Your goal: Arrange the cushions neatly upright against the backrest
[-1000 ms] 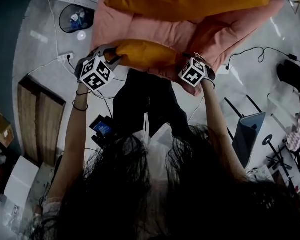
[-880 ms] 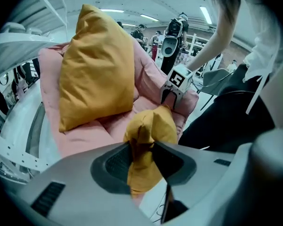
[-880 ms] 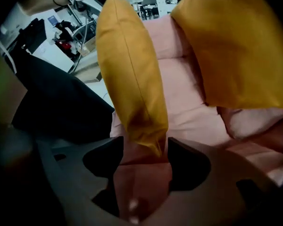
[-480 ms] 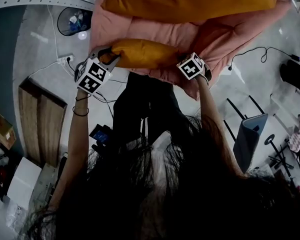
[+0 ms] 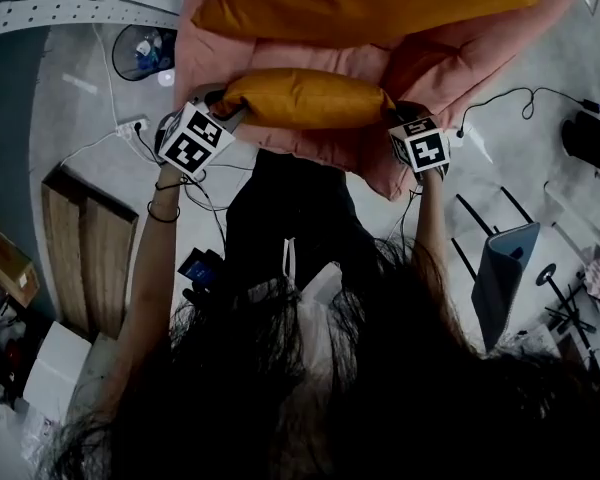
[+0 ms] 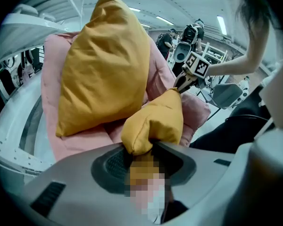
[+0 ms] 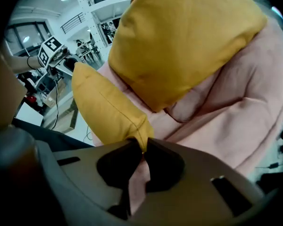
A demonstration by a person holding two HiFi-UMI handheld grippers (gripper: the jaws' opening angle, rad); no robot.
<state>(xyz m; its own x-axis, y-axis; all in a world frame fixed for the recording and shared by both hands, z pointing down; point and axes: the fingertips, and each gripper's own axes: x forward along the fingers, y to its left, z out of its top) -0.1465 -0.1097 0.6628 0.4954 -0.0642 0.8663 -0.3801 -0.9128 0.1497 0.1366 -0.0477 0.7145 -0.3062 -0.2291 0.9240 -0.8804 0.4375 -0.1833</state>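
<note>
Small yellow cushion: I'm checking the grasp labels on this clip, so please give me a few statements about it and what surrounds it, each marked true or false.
1. The left hand-held gripper is clamped on one end of the small cushion. True.
2. The right hand-held gripper is open and empty. False: its jaws pinch the small cushion's other corner.
3. The large cushion lies on the floor. False: it stands against the backrest of the pink chair.
4. Both cushions are mustard yellow. True.
</note>
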